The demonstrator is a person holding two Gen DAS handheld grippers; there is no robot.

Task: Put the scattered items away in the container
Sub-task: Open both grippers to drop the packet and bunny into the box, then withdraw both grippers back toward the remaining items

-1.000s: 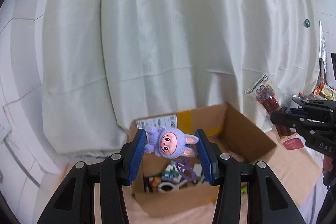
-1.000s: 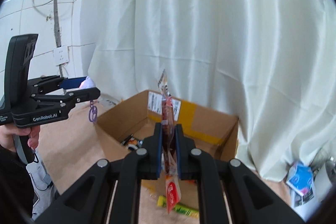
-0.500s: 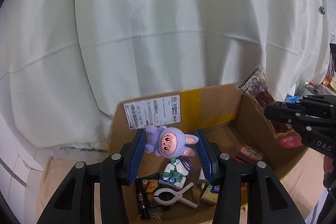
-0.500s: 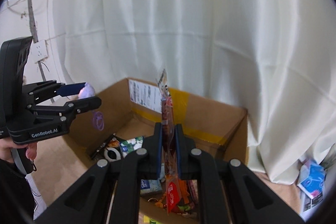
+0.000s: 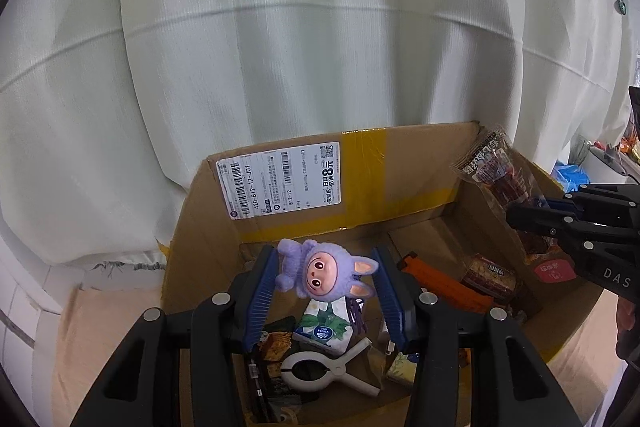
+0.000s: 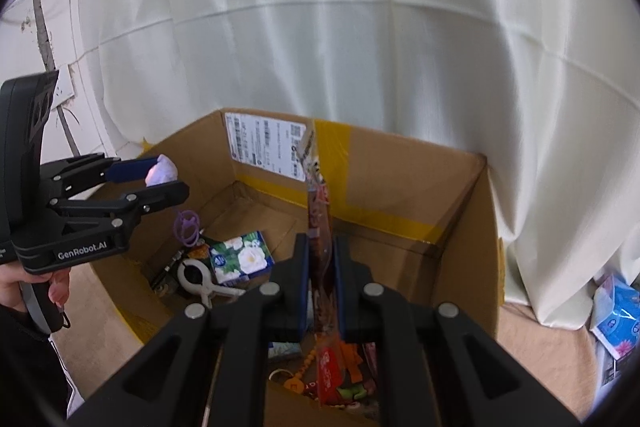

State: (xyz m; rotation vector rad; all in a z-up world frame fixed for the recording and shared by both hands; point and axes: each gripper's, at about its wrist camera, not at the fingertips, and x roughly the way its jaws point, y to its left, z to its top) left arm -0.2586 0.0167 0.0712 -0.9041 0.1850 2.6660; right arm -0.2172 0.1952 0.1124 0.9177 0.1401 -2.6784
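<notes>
Cardboard box point(image 5: 404, 163) bears a white shipping label point(image 5: 280, 179) reading "420-B12-12-J01" and a large "8"; smaller print is illegible.
Left gripper point(image 5: 326, 287), marked "GenRobot.AI", pinches a purple bunny toy point(image 5: 320, 269) part-open above the box; the right gripper point(image 6: 321, 263), lettered "DAS" with the rest cut off, is clamped tight on a snack packet point(image 6: 320, 211) whose print is unreadable.
</notes>
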